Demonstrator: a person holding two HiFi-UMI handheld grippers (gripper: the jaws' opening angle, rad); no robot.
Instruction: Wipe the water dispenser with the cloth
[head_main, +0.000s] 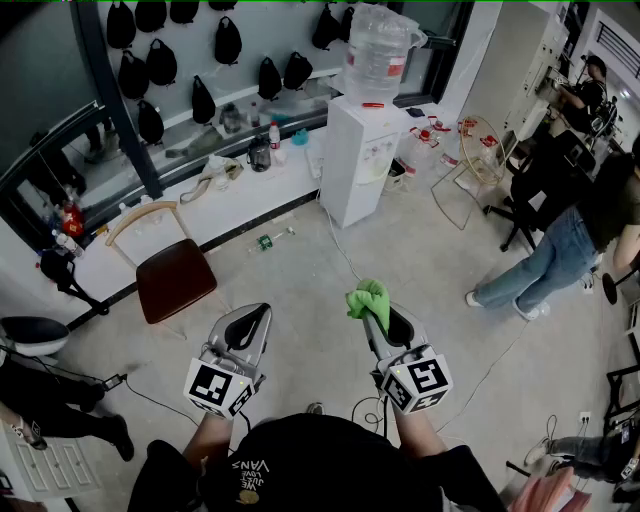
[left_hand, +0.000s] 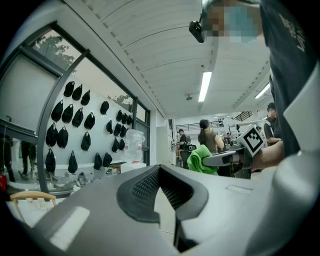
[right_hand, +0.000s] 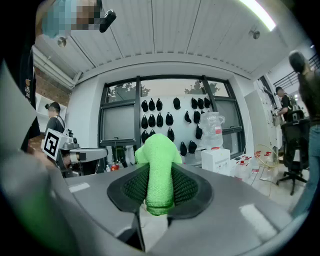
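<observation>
The white water dispenser (head_main: 356, 155) stands against the far wall with a clear bottle (head_main: 377, 50) on top; it also shows small in the left gripper view (left_hand: 131, 150) and the right gripper view (right_hand: 215, 159). A bright green cloth (head_main: 367, 299) (right_hand: 158, 170) is pinched in my right gripper (head_main: 377, 318) (right_hand: 159, 192), which is shut on it. The cloth (left_hand: 202, 159) and right gripper also appear in the left gripper view. My left gripper (head_main: 247, 328) (left_hand: 161, 192) is shut and holds nothing. Both grippers are held low in front of me, well short of the dispenser.
A wooden chair (head_main: 170, 268) with a brown seat stands to the left. A green bottle (head_main: 268, 240) and a cable (head_main: 345, 258) lie on the floor before the dispenser. A person in jeans (head_main: 565, 240) stands at right near a wire rack (head_main: 468, 165). Black bags (head_main: 215, 45) hang on the wall.
</observation>
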